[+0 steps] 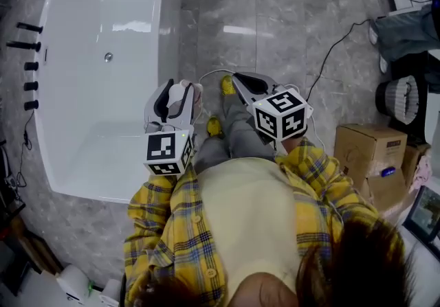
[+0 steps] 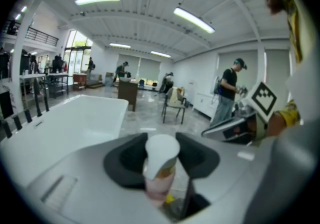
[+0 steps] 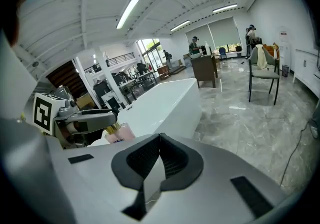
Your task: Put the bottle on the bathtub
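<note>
A pink bottle (image 1: 184, 95) with a white pump cap sits between the jaws of my left gripper (image 1: 173, 98), which is shut on it. In the left gripper view the bottle (image 2: 159, 178) stands upright in the left gripper (image 2: 161, 157), cap towards the camera. The white bathtub (image 1: 103, 58) lies just left of this gripper, its near rim (image 1: 170, 38) close by. My right gripper (image 1: 242, 83) hovers over the marble floor to the right, shut and empty. The right gripper view shows its jaws (image 3: 159, 160) pressed together, with the bottle (image 3: 119, 133) and bathtub (image 3: 167, 100) to the left.
Black fixtures (image 1: 27, 65) line the wall left of the tub. A drain (image 1: 108, 57) marks the tub's floor. Cardboard boxes (image 1: 370, 154) and a cable (image 1: 330, 58) lie on the right. A chair (image 2: 175, 103) and several people stand farther off in the hall.
</note>
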